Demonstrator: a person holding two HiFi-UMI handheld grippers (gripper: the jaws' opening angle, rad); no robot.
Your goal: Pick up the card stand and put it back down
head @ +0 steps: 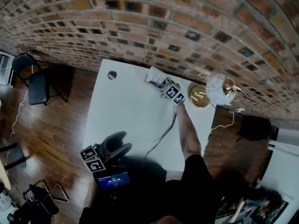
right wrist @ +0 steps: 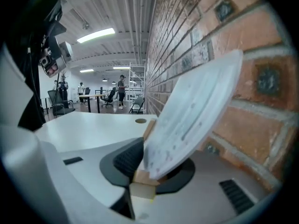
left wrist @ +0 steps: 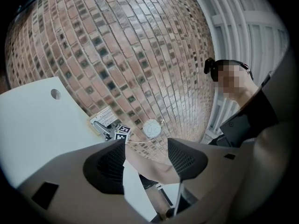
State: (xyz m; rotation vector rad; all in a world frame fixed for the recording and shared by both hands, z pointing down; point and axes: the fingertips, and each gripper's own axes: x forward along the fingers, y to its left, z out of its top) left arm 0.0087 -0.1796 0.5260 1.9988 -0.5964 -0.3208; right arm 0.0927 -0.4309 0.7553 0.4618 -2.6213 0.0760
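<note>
Fingers of the right gripper, in the right gripper view: set narrow on the wooden foot of the card stand, pads pressed to the block on either side. Foot running away from the camera along the line of the fingers, so clamped across its thin way, at the near end. White card leaning up and rightward toward the brick wall. Behind, the bare white desk with its round cable hole.

Left gripper view: fingers of the left gripper spread wide, nothing held. Between them only the person's forearm and a strip of desk. Far across the desk, small against the wall, the card stand, just beside the right gripper's marker cube and a globe lamp.

Head view: card stand at the far desk edge, close to the wall, directly ahead of the right gripper, long side along the wall. Left gripper at the near edge, well apart. Judged ready for a straight lift, then back down. Right hand plainly the nearer.
</note>
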